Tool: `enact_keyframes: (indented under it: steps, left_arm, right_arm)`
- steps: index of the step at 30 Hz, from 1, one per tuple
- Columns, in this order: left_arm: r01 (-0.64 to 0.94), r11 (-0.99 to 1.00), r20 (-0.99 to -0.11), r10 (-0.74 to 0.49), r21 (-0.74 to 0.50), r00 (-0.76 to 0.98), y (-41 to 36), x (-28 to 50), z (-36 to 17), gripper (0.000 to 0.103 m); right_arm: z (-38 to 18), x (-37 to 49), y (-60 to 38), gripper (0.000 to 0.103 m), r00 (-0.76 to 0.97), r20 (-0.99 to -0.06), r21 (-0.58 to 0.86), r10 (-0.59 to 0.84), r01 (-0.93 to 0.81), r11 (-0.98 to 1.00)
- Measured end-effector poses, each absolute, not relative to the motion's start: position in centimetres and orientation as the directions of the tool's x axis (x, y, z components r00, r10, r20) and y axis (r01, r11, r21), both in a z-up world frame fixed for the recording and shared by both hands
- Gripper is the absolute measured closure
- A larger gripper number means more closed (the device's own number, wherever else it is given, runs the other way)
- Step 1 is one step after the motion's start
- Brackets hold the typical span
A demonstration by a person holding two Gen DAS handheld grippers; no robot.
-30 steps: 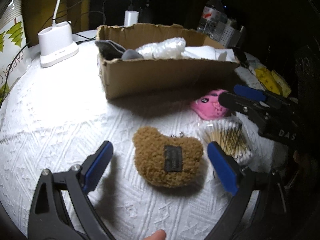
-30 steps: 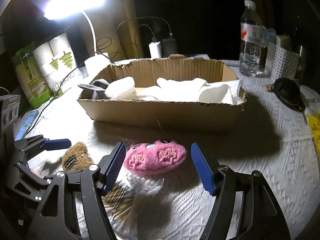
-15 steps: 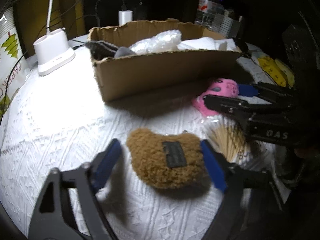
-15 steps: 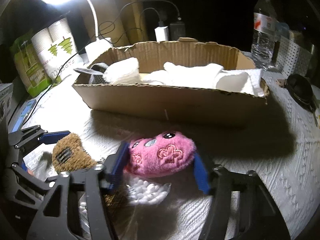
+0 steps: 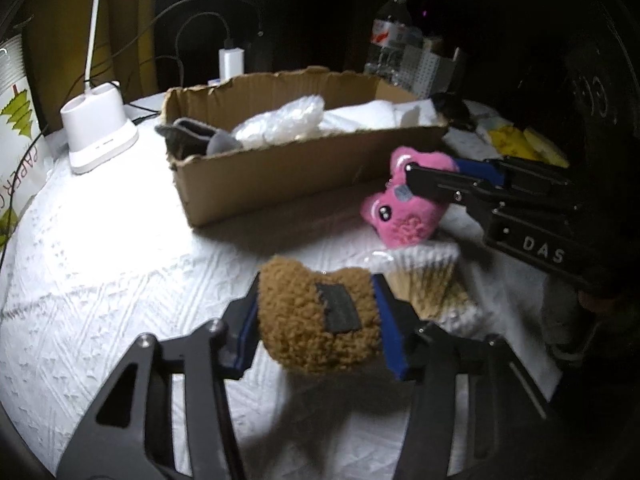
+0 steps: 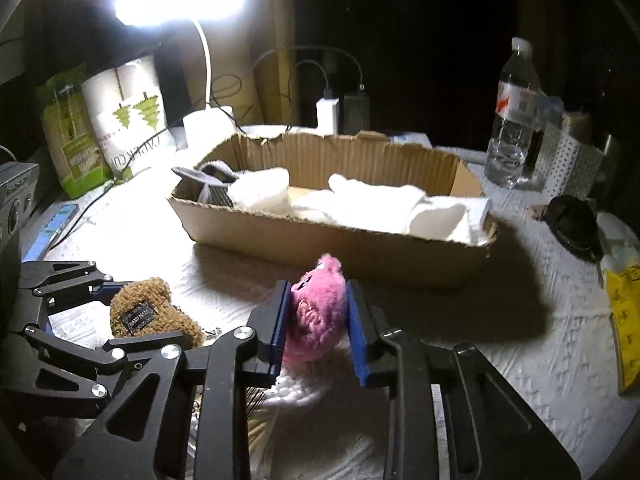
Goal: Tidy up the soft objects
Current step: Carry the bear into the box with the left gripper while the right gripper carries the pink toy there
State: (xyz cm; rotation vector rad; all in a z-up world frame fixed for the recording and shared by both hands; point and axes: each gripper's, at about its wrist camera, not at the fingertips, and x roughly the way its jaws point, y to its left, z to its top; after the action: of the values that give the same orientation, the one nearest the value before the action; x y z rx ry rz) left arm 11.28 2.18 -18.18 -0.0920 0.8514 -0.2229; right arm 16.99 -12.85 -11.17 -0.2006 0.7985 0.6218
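Your left gripper (image 5: 316, 320) closing, pads squeezing the brown plush (image 5: 316, 316) just above the tablecloth (image 5: 100, 272), your right gripper (image 6: 316, 324) closing on the pink plush (image 6: 316, 312) before the cardboard box (image 6: 332, 240), both wide open around them a second ago.

My right gripper (image 6: 316, 322) closing on the pink plush (image 6: 316, 312), just before the cardboard box (image 6: 332, 240), brown plush (image 6: 148, 312) left of it.

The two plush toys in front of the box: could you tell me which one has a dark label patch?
The brown plush, between the left gripper's closing pads; the pink plush has none.
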Motion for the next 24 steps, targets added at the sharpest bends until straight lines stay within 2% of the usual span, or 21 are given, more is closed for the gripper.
enact_keyframes:
  steps: [19,24]
  left_arm:
    - [0.122,0.980,-0.682,-0.198,-0.159,0.704,2.3,11.2,-13.9,0.052]
    - [0.101,0.977,-0.658,-0.203,-0.190,0.725,2.7,12.7,-12.3,0.052]
  right_arm:
    - [-6.4,17.0,-15.5,0.076,0.592,-0.644,0.067,0.485,-0.588,0.806]
    - [-5.6,17.6,-16.1,0.076,0.602,-0.628,0.069,0.493,-0.588,0.806]
